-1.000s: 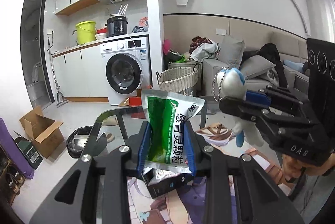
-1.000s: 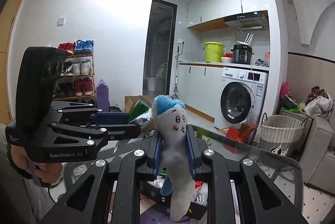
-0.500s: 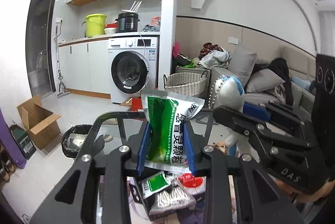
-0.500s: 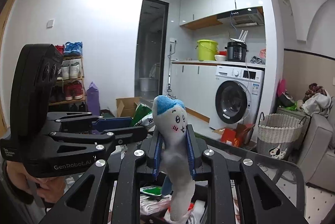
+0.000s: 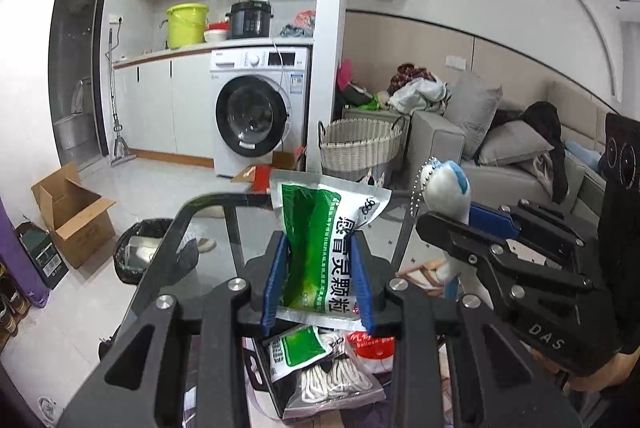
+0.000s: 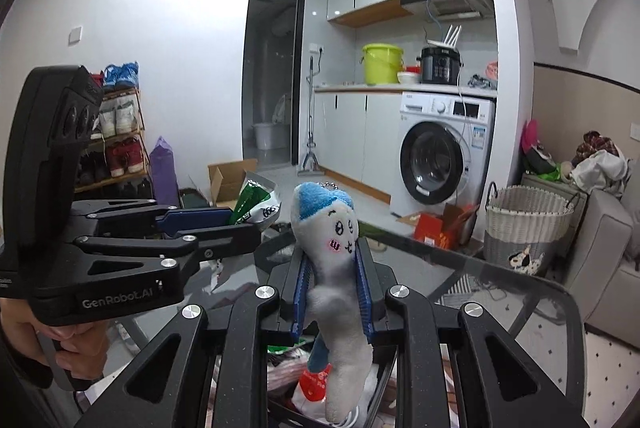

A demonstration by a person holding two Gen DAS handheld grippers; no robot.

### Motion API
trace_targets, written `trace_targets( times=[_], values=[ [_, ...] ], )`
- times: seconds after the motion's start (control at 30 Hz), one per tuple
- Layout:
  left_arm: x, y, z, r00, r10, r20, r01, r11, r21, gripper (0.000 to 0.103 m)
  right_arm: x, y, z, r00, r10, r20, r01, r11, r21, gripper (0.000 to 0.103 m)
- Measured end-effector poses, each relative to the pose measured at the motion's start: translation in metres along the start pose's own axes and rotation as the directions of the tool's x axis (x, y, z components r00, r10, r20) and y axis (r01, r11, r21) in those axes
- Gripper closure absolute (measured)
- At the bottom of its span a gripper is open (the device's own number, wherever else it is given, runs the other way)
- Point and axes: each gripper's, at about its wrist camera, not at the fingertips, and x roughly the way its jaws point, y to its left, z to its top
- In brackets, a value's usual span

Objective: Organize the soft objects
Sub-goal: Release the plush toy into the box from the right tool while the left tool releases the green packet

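Observation:
My left gripper (image 5: 320, 248) is shut on a green and white foil pouch (image 5: 324, 228) with Chinese print, held upright above the glass table (image 5: 208, 228). My right gripper (image 6: 330, 260) is shut on a grey plush toy (image 6: 332, 240) with a blue cap and a drawn face, its tail hanging down. The plush (image 5: 448, 188) and right gripper (image 5: 460, 224) show at the right of the left wrist view. The pouch (image 6: 256, 200) and left gripper (image 6: 236, 224) show at the left of the right wrist view. Both are held side by side in the air.
A black box (image 5: 320, 368) below the grippers holds another green pouch, a bag of white rope and a red-labelled bag. Beyond the table are a washing machine (image 5: 256, 116), a wicker basket (image 5: 360, 144), a grey sofa (image 5: 500, 148), a cardboard box (image 5: 72, 212) and a bin (image 5: 140, 244).
Both grippers have risen with their loads and tilted up a little. The black box with its packets has come into view below them.

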Motion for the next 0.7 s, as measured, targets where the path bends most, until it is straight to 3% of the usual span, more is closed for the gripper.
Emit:
trace_targets(
  times=[0.2, 0.4, 0.53, 0.7],
  values=[
    [0.019, -0.001, -0.005, 0.995, 0.015, -0.102, -0.015, 1.0, 0.001, 0.073, 0.03, -0.009, -0.014, 0.99, -0.003, -0.141, 0.007, 1.0, 0.024, 0.082],
    [0.04, 0.005, -0.017, 0.972, 0.025, -0.233, -0.036, 0.999, -0.039, 0.073, 0.055, -0.022, -0.031, 0.963, 0.037, -0.267, -0.012, 0.995, 0.096, 0.082],
    [0.053, 0.009, -0.025, 0.951, 0.026, -0.309, -0.048, 0.997, -0.064, 0.073, 0.064, -0.027, -0.04, 0.947, 0.054, -0.315, -0.016, 0.992, 0.122, 0.082],
    [0.058, 0.005, -0.031, 0.937, 0.014, -0.35, -0.042, 0.996, -0.074, 0.072, 0.075, -0.03, -0.047, 0.932, 0.074, -0.354, -0.028, 0.99, 0.135, 0.082]
  ],
)
